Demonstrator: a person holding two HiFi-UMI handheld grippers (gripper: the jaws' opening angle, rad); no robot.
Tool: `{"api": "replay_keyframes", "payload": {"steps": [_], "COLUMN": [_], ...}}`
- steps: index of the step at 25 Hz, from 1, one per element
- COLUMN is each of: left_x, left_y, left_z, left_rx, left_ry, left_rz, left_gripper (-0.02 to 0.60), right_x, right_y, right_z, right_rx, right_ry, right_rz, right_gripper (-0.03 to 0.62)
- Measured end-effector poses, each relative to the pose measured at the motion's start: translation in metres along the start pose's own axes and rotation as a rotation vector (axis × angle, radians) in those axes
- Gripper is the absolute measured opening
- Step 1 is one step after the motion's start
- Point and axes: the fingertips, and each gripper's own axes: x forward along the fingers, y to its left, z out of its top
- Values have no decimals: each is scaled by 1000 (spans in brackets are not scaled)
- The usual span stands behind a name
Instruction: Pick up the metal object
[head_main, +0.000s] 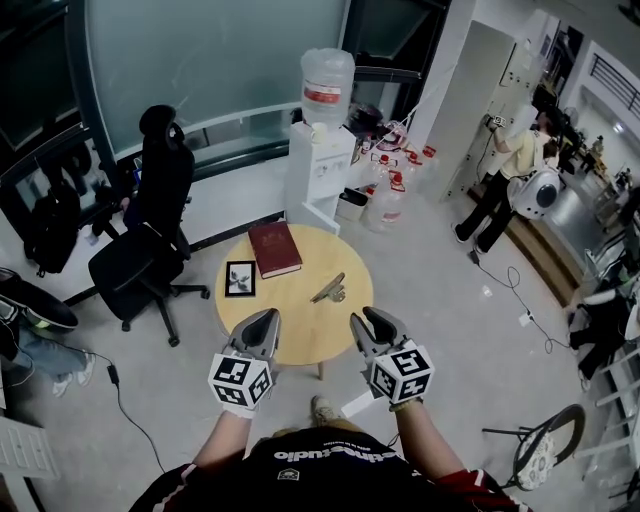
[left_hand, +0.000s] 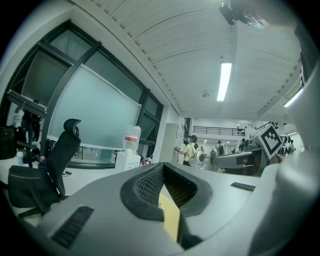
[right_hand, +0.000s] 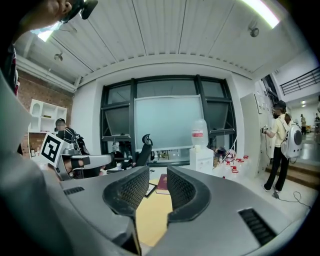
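Found no text legible with certainty. Noted white lettering across the black shirt (head_main: 330, 455), inverted and blurred beyond reading. Noted a red label (head_main: 325, 94) on the water bottle (head_main: 328, 68), print too small. Noted square coded markers on the cubes of left gripper (head_main: 266, 318) and right gripper (head_main: 370, 318), without characters.

left claw (head_main: 262, 322), right claw (head_main: 372, 322): grey shells; black meshed pads (right_hand: 131, 192) | marker cubes (head_main: 240, 381): white, black squares | shirt (head_main: 330, 470): black; white lettering

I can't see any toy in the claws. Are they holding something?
Nothing. The left claw is shut empty, the right claw open and empty; the metal object lies untouched on the table.
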Motion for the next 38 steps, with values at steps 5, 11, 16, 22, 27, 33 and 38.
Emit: {"api": "replay_keyframes", "payload": {"steps": [5,11,16,22,27,33,38], "left_x": [7,19,40,73,96,115,129], "left_y": [4,3,4,2,0,-3,1], "left_z": [-1,-11,-11,-8,-14,-23,-30], "left_rx": [0,7,48,67,76,80,86], "left_ry": [7,34,50,51,71,89,111], "left_rz": [3,3,11,4,-7,-5,1], "left_gripper": [17,17,17,17,17,17,17], "right_x": [12,19,31,47,65,83,104], "right_y": [-2,-10,-34,-64,-83,-105,-118], "right_z": [-4,-9,-14,-17,-32,-59,-84], "right_rx": [11,25,31,31,34,44,64], "right_ry": [21,36,58,68,107,160,202], "right_rz": [14,23,22,27,44,62,74], "right_gripper": [129,130,130,130,130,130,132]}}
